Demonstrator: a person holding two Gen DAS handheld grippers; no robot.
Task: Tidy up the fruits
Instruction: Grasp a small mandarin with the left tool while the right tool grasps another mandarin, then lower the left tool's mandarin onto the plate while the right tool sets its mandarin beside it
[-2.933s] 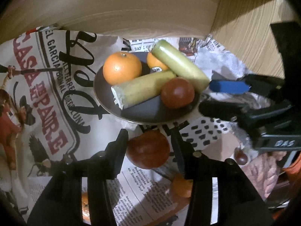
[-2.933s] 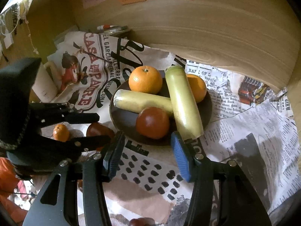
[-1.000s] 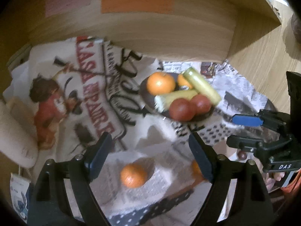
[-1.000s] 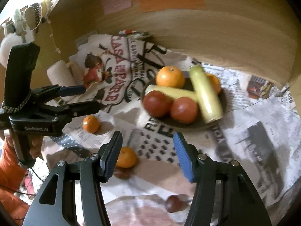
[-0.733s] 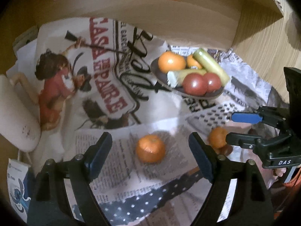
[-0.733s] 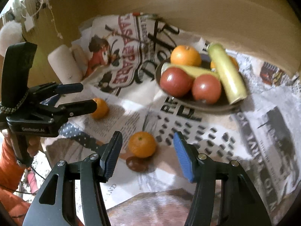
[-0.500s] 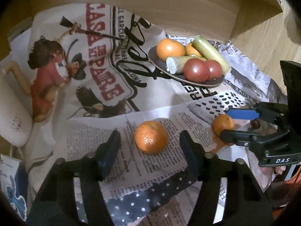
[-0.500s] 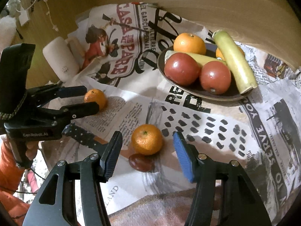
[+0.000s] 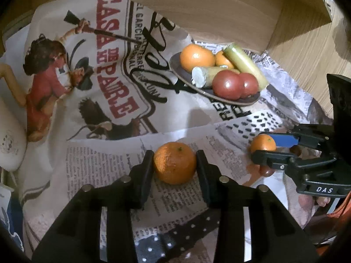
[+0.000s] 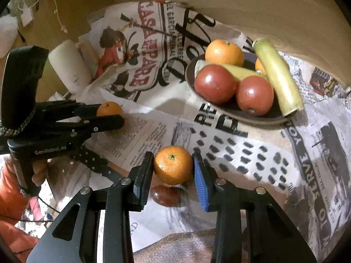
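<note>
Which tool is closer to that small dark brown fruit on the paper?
Right. The right tool, jaws closing on the front mandarin, has the dark fruit lying between its fingers; the left tool is off to the side, closing on the far mandarin.

Two loose mandarins lie on newspaper: one (image 9: 174,166) at six o'clock in the left wrist view, stem scar up, another (image 10: 173,164) at six o'clock in the right wrist view. At one o'clock a dark plate (image 10: 258,114) carries two oranges, two red tomatoes and two pale-green stalks.
</note>
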